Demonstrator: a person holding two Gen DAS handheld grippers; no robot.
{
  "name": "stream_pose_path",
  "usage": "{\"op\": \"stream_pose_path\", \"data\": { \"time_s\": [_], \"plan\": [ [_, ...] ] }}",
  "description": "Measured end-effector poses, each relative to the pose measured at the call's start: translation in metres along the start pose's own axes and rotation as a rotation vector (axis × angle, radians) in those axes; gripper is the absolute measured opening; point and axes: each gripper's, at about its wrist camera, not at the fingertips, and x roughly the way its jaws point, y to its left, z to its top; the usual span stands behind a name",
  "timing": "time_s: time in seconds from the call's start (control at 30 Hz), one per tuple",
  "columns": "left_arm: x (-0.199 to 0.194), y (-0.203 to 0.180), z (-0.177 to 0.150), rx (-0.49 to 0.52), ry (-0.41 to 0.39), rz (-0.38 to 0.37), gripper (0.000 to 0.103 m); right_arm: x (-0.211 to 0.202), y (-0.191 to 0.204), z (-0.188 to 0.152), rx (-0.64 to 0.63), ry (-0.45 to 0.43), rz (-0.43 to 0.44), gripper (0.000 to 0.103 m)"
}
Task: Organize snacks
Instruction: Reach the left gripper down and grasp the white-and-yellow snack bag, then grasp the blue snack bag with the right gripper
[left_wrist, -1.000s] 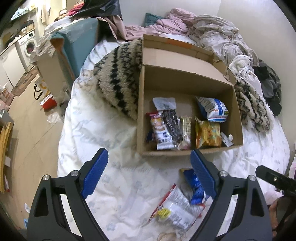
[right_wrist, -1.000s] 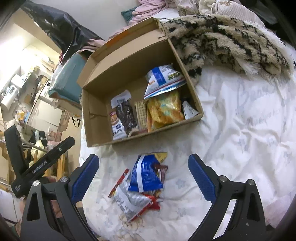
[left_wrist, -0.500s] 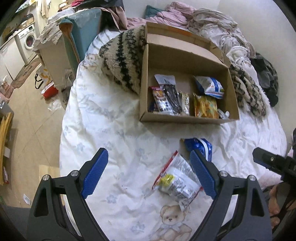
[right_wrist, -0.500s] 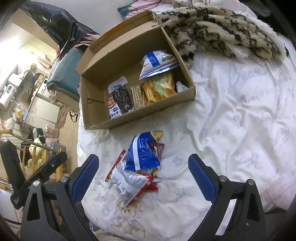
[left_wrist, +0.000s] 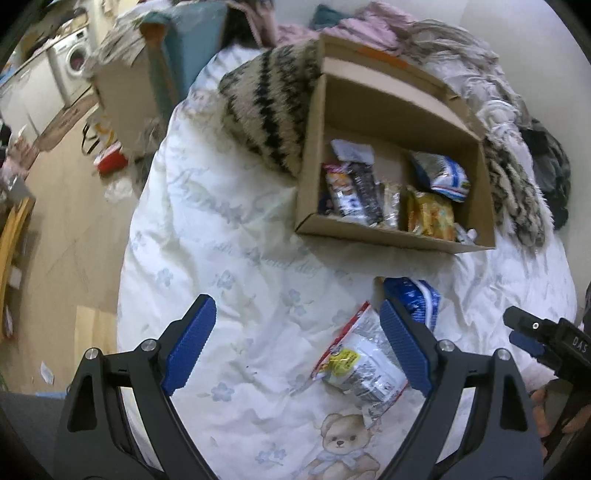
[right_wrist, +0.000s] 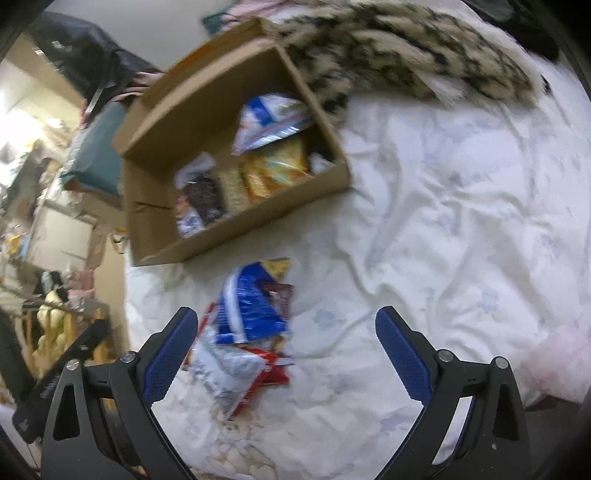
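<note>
A box (left_wrist: 391, 236) sits on the bed (left_wrist: 229, 258) with snacks (left_wrist: 428, 214) inside. In front of it, two snack bags (right_wrist: 247, 314) lie on the bed. A fuzzy blanket (left_wrist: 273, 110) lies behind the box.

Left tongs (left_wrist: 298, 341) and right tongs (right_wrist: 287, 347) gape wide, angled downward, empty

duvet (left_wrist: 236, 236): white, floral print, teddy bear motif at near edge
fuzzy blanket (left_wrist: 273, 110): cream with black stripes, at bed's far edge
washing machine (left_wrist: 72, 68): far left, on floor
</note>
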Motion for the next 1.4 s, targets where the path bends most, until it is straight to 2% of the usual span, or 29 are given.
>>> {"op": "stream_pose_path", "data": {
  "time_s": [0.1, 0.17, 0.23, 0.3, 0.4, 0.57, 0.7, 0.8, 0.9, 0.97, 1.0, 1.07, 1.13, 1.2, 1.4],
  "plan": [
    [0.013, 0.001, -0.003, -0.001, 0.047, 0.016, 0.088, 0.011, -0.011, 0.002, 0.075, 0.044, 0.021, 0.099],
    [0.033, -0.001, -0.009, -0.017, 0.147, -0.005, 0.088, 0.014, -0.015, 0.002, 0.106, 0.059, 0.036, 0.099],
    [0.044, -0.001, -0.02, -0.093, 0.214, -0.053, 0.088, 0.014, -0.016, 0.002, 0.118, 0.061, 0.043, 0.099],
    [0.052, -0.008, -0.034, -0.173, 0.261, -0.06, 0.088, 0.013, -0.013, 0.002, 0.1, 0.054, 0.029, 0.099],
    [0.057, -0.023, -0.046, -0.291, 0.275, -0.108, 0.088, 0.012, -0.012, 0.003, 0.098, 0.055, 0.03, 0.099],
    [0.073, -0.042, -0.054, -0.397, 0.305, -0.071, 0.088, 0.009, -0.015, 0.005, 0.105, 0.047, 0.055, 0.099],
    [0.09, -0.056, -0.061, -0.376, 0.351, 0.014, 0.088, 0.006, -0.025, 0.005, 0.142, 0.054, 0.075, 0.099],
    [0.107, -0.059, -0.07, -0.379, 0.405, 0.031, 0.088, 0.005, -0.031, 0.006, 0.179, 0.059, 0.101, 0.099],
    [0.114, -0.062, -0.074, -0.328, 0.42, 0.04, 0.088, 0.003, -0.032, 0.008, 0.191, 0.054, 0.115, 0.099],
    [0.112, -0.058, -0.074, -0.311, 0.399, 0.028, 0.081, 0.003, -0.03, 0.008, 0.182, 0.052, 0.115, 0.099],
    [0.109, -0.054, -0.073, -0.296, 0.393, 0.024, 0.072, 0.003, -0.029, 0.009, 0.176, 0.051, 0.113, 0.099],
    [0.105, -0.049, -0.071, -0.264, 0.394, 0.007, 0.065, 0.003, -0.027, 0.009, 0.174, 0.054, 0.115, 0.099],
    [0.097, -0.043, -0.068, -0.198, 0.387, 0.02, 0.059, 0.004, -0.026, 0.009, 0.174, 0.06, 0.118, 0.099],
    [0.089, -0.039, -0.062, -0.151, 0.384, 0.033, 0.056, 0.005, -0.024, 0.009, 0.162, 0.065, 0.117, 0.099],
    [0.064, -0.04, -0.035, 0.004, 0.389, 0.012, 0.056, 0.011, -0.012, 0.007, 0.111, 0.073, 0.102, 0.099]
  ]
}}
